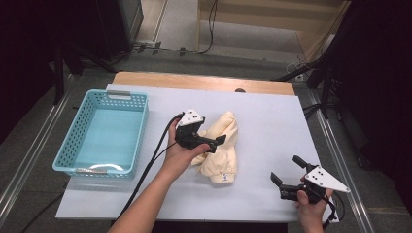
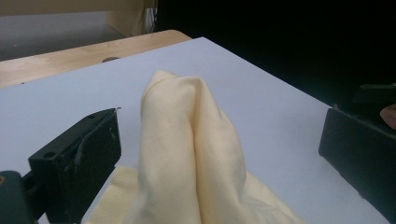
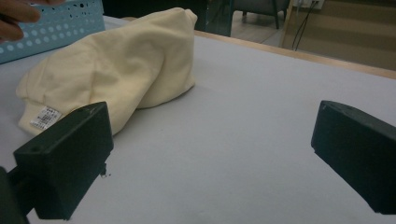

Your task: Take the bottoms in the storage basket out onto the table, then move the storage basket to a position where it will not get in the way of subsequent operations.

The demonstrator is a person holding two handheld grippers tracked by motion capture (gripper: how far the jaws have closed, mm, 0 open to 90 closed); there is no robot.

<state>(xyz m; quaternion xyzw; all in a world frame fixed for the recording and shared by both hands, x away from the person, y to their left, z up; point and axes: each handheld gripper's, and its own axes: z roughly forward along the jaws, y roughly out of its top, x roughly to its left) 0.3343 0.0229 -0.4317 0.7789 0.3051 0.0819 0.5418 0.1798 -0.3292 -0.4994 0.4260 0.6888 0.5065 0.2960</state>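
Left fingers [image 2: 100,154] apart, cream garment [image 2: 191,154] between

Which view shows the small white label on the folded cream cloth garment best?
The right gripper view: the white label sits near and unobstructed on the cream garment, though its print is unreadable. The high view shows it as a tiny patch at the garment's near end. The left gripper view shows folds of the garment.

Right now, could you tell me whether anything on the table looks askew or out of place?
Nothing is damaged or spilled. The cream garment lies bunched and slanted mid-table, outside the empty blue basket.
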